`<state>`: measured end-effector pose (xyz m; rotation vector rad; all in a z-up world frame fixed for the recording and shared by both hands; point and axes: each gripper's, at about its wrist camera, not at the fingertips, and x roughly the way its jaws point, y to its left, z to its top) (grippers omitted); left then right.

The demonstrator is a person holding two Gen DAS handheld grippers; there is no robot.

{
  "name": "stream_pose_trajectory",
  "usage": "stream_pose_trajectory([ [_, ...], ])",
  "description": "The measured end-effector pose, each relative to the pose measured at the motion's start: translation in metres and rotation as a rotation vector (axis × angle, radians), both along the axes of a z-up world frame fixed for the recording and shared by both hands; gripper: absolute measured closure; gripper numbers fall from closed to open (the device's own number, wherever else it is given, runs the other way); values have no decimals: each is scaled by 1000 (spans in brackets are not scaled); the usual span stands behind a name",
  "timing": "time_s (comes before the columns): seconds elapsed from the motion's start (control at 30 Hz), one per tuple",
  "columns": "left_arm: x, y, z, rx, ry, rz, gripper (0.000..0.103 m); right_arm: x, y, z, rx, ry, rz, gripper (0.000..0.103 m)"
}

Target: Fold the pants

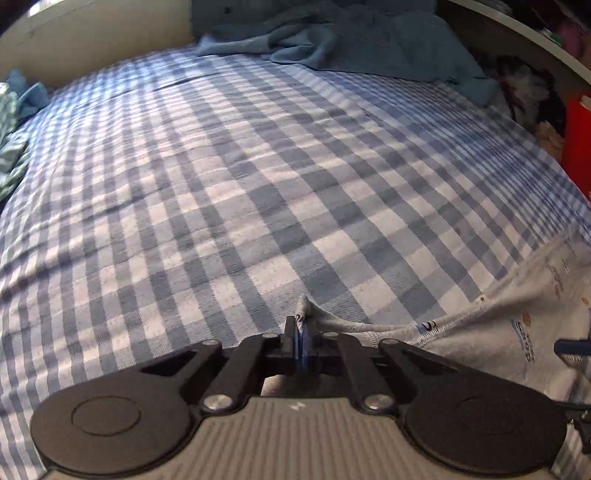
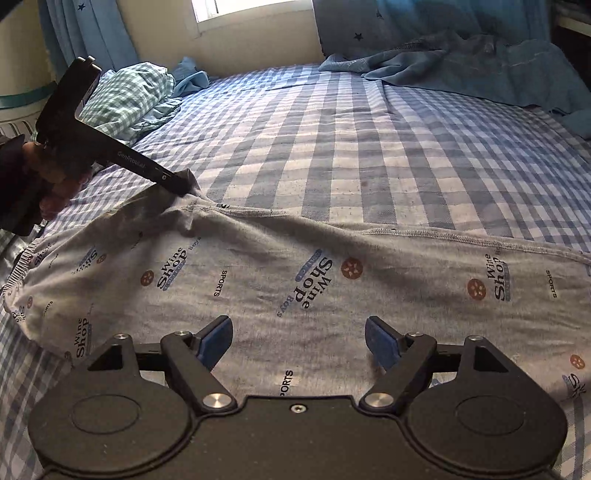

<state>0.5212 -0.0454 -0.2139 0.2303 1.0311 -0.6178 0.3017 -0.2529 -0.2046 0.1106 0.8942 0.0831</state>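
Grey printed pants [image 2: 295,280] lie spread across a blue checked bed sheet [image 2: 369,147]. In the left wrist view the pants [image 1: 509,325] lie at the lower right. My left gripper [image 1: 302,325] is shut on a pinch of the pants' stitched edge; it also shows in the right wrist view [image 2: 181,186], at the pants' far left edge. My right gripper [image 2: 299,339] is open, its blue pads [image 2: 216,338] hovering just above the middle of the pants with nothing between them.
A crumpled blue blanket [image 2: 480,62] lies at the head of the bed. A green checked bundle [image 2: 129,96] sits at the far left. A red object [image 1: 576,136] stands beside the bed on the right. A wall and window [image 2: 251,11] are behind.
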Motion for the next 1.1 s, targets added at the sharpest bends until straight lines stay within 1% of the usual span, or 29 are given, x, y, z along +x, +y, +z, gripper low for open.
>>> stream_pose_trajectory([
  [0.07, 7, -4, -14, 41, 20, 69, 101, 8, -1, -13, -25, 49, -15, 22],
  [0.1, 6, -6, -16, 40, 6, 93, 100, 10, -3, -22, -22, 66, -18, 20],
  [0.13, 6, -9, -12, 47, -12, 118, 94, 9, -2, -22, -29, 39, -4, 18],
  [0.17, 2, -12, -8, 57, -36, 141, 89, 12, -1, -19, -43, 49, 11, 19],
  [0.2, -6, -15, 0, 84, -91, 169, 74, 11, -2, -14, -38, 36, 25, 22],
  [0.23, -17, -19, 8, 122, -161, 195, 55, 7, -6, -7, -15, -6, 38, 22],
  [0.27, -35, -22, 19, 134, -249, 212, 47, 5, -10, -2, -3, -38, 46, 21],
  [0.3, -51, -22, 27, 111, -314, 214, 33, 3, -14, 1, -7, -52, 55, 20],
  [0.33, -71, -23, 34, 46, -350, 194, 27, 3, -20, 1, -11, -61, 66, 20],
  [0.37, -84, -25, 35, 7, -334, 173, 27, 3, -27, 0, -8, -63, 76, 20],
  [0.4, -94, -30, 31, -5, -301, 157, 27, 4, -35, -3, -8, -53, 80, 21],
  [0.43, -104, -39, 20, 18, -255, 151, 27, 5, -43, -8, -22, -42, 85, 21],
  [0.5, -115, -50, -3, 79, -206, 146, 27, 2, -59, -16, -84, -21, 114, 20],
  [0.53, -119, -52, -18, 144, -189, 161, 28, -3, -72, -20, -121, -16, 146, 20],
  [0.57, -121, -51, -27, 164, -197, 186, 24, -9, -87, -21, -149, -23, 171, 16],
  [0.6, -124, -45, -28, 147, -223, 230, 13, -16, -104, -21, -185, -27, 182, 9],
  [0.63, -120, -42, -30, 172, -206, 277, 5, -21, -126, -22, -225, -22, 170, 4],
  [0.67, -116, -38, -30, 179, -185, 314, 3, -26, -148, -21, -242, -17, 146, 1],
  [0.73, -109, -31, -26, 197, -153, 377, 2, -34, -208, -20, -162, 1, 80, 1],
  [0.77, -107, -33, -23, 224, -155, 396, 2, -38, -235, -21, -174, 18, 6, 1],
  [0.8, -108, -38, -17, 263, -168, 409, 4, -42, -258, -19, -152, 6, -41, 1],
  [0.83, -108, -48, -12, 311, -186, 426, 6, -48, -279, -16, -93, -11, -91, 2],
  [0.87, -111, -58, -6, 346, -205, 441, 6, -53, -297, -11, -96, -15, -196, 7],
  [0.9, -113, -72, 4, 350, -230, 443, 6, -59, -310, -5, -101, -26, -296, 7],
  [0.93, -119, -87, 13, 314, -250, 425, 6, -68, -321, 3, -53, -62, -363, 7],
  [1.0, -129, -125, 29, 209, -273, 360, 5, -93, -336, 13, 124, -132, -458, 7],
  [1.03, -132, -144, 34, 168, -272, 323, 5, -102, -337, 13, 186, -131, -485, 7],
  [1.07, -136, -171, 39, 114, -267, 259, 5, -107, -335, 10, 240, -109, -499, 10],
  [1.1, -138, -200, 44, 64, -260, 186, 5, -113, -333, 6, 285, -88, -510, 16],
])
